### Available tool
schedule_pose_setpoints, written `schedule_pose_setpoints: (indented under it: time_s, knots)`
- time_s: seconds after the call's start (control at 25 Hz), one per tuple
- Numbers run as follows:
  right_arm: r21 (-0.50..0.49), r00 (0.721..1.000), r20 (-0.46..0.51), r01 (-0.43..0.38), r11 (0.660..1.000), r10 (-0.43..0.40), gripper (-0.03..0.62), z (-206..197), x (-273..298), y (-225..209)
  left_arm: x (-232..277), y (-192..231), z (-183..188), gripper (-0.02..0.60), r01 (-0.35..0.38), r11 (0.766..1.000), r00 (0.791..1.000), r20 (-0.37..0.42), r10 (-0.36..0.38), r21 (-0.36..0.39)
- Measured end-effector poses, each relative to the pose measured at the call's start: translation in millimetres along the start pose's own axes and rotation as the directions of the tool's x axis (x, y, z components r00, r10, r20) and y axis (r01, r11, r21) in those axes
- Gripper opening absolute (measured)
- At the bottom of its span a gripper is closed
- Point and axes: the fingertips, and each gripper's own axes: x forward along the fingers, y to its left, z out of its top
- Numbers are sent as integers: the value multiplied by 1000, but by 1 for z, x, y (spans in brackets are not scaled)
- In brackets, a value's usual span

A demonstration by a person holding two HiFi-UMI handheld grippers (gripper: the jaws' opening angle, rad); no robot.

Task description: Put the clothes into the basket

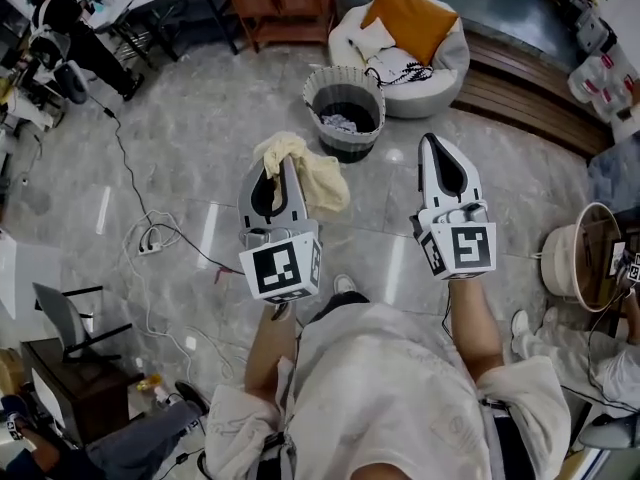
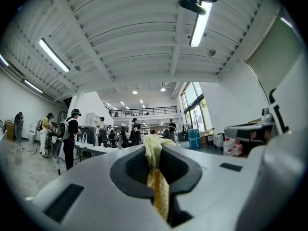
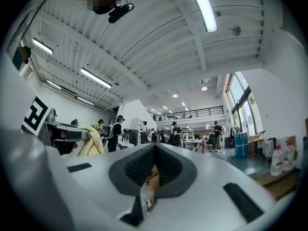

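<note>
My left gripper [image 1: 283, 164] is held level in front of me, shut on a pale yellow cloth [image 1: 305, 173] that drapes over its tip and hangs to the right. In the left gripper view the cloth [image 2: 158, 182] runs down between the closed jaws. My right gripper [image 1: 433, 143] is beside it, jaws together, with no clothing in them; in its own view the tips [image 3: 155, 147] meet. The round grey basket [image 1: 345, 149] stands on the floor beyond both grippers, with dark and light clothes inside.
A white beanbag [image 1: 445, 73] with an orange cushion [image 1: 408, 20] lies behind the basket. A wooden cabinet [image 1: 281, 3] stands at the back. Cables [image 1: 150, 236] trail over the floor at left. A wooden tub [image 1: 572, 258] and a seated person are at right.
</note>
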Motion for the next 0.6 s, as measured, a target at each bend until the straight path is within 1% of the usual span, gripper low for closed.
schedule_pose_setpoints:
  time_s: [0.16, 0.32, 0.48, 0.6]
  knots:
    - [0, 1000, 6, 8, 1000, -8, -12, 5, 23, 10, 18, 25, 2, 29, 2, 1000, 1000, 12, -2, -16]
    - [11, 1000, 19, 23, 1000, -23, -12, 8, 44, 15, 32, 42, 0, 29, 11, 1000, 1000, 11, -11, -20]
    - [10, 1000, 18, 16, 1000, -16, -12, 6, 59, 23, 41, 53, -1, 29, 9, 1000, 1000, 12, -9, -24]
    - [8, 1000, 16, 20, 1000, -20, -12, 0, 70, 20, 52, 55, -2, 29, 14, 1000, 1000, 14, -14, -19]
